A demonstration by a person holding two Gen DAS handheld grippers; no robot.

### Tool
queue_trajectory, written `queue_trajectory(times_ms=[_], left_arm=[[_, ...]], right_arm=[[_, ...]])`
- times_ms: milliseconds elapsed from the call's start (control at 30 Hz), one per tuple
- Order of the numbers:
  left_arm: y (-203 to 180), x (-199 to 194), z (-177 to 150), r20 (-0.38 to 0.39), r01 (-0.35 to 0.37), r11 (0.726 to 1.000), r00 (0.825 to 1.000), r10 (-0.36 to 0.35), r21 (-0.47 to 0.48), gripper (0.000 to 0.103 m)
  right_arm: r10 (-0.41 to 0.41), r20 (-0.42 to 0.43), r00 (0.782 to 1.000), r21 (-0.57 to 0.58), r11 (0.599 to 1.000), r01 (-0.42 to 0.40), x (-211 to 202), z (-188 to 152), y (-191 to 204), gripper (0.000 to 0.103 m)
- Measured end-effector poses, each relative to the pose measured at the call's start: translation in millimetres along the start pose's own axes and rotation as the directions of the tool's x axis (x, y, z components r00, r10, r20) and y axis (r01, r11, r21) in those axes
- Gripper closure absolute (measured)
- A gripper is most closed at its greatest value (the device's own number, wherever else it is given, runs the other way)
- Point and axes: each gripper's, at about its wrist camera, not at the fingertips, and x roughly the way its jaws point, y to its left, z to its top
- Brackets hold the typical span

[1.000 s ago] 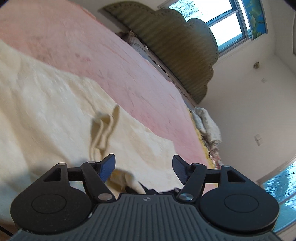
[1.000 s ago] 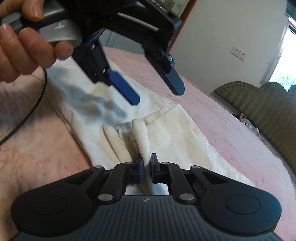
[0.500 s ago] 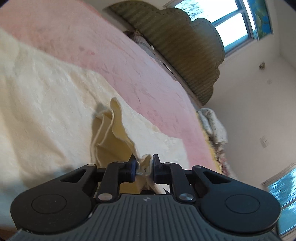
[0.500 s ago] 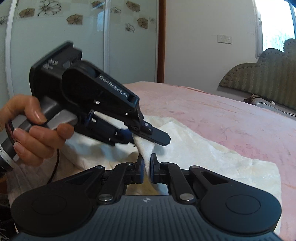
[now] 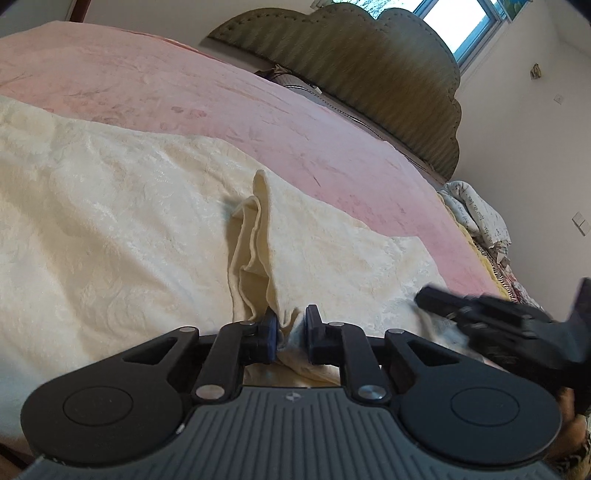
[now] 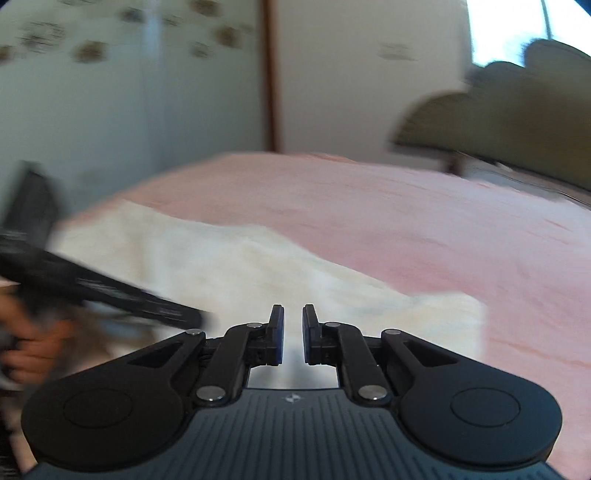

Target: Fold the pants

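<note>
Cream textured pants (image 5: 110, 229) lie spread on a pink bedspread (image 5: 229, 99). My left gripper (image 5: 290, 334) is shut on a raised fold of the pants at their near edge. My right gripper (image 6: 293, 334) has its jaws close together around cream cloth of the pants (image 6: 229, 266); the view is blurred, so the grip is uncertain. The right gripper's black body shows at the right of the left wrist view (image 5: 509, 325). The left gripper's body shows at the left of the right wrist view (image 6: 92, 288).
A green scalloped headboard (image 5: 369, 62) stands at the far end of the bed. A heap of patterned bedding (image 5: 476, 218) lies at the bed's right side. A wardrobe with flower panels (image 6: 92, 92) and a window (image 5: 465, 26) are behind.
My left gripper closed on the pants' fold and has lifted it a little. The right gripper swung to the right, away from the left one, and its view blurred.
</note>
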Motion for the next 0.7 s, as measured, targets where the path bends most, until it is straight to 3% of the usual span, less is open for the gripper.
queue_trajectory(times_ms=[67, 100, 267, 400, 500, 600, 700], left_arm=[[-1, 1, -1, -0.006, -0.003, 1.000, 1.000, 0.003, 0.001, 0.086], [-1, 1, -1, -0.006, -0.004, 1.000, 1.000, 0.004, 0.004, 0.086], [-7, 3, -2, -0.001, -0.031, 0.999, 1.000, 0.031, 0.034, 0.086], [-8, 2, -2, -0.008, -0.027, 0.999, 1.000, 0.027, 0.029, 0.085], [-4, 3, 0, -0.015, -0.015, 1.000, 1.000, 0.015, 0.015, 0.082], [-3, 3, -1, -0.011, -0.016, 1.000, 1.000, 0.016, 0.019, 0.082], [-5, 3, -2, -0.006, -0.024, 0.999, 1.000, 0.024, 0.038, 0.082]], right_arm=[[-0.101, -0.133, 0.986, -0.018, 0.995, 0.100, 19, -13, -16, 0.093], [-0.101, -0.153, 0.983, -0.044, 0.994, 0.095, 21, -22, -18, 0.093], [-0.102, -0.114, 0.988, -0.052, 0.994, 0.097, 11, -7, -18, 0.092], [-0.120, -0.070, 0.990, -0.046, 0.992, 0.117, 37, 14, -27, 0.088], [-0.213, -0.153, 0.965, -0.087, 0.975, 0.202, 74, 13, -38, 0.085], [-0.257, -0.125, 0.958, -0.114, 0.963, 0.243, 63, 19, -19, 0.084], [-0.088, -0.076, 0.993, -0.145, 0.987, 0.077, 43, 21, 14, 0.084]])
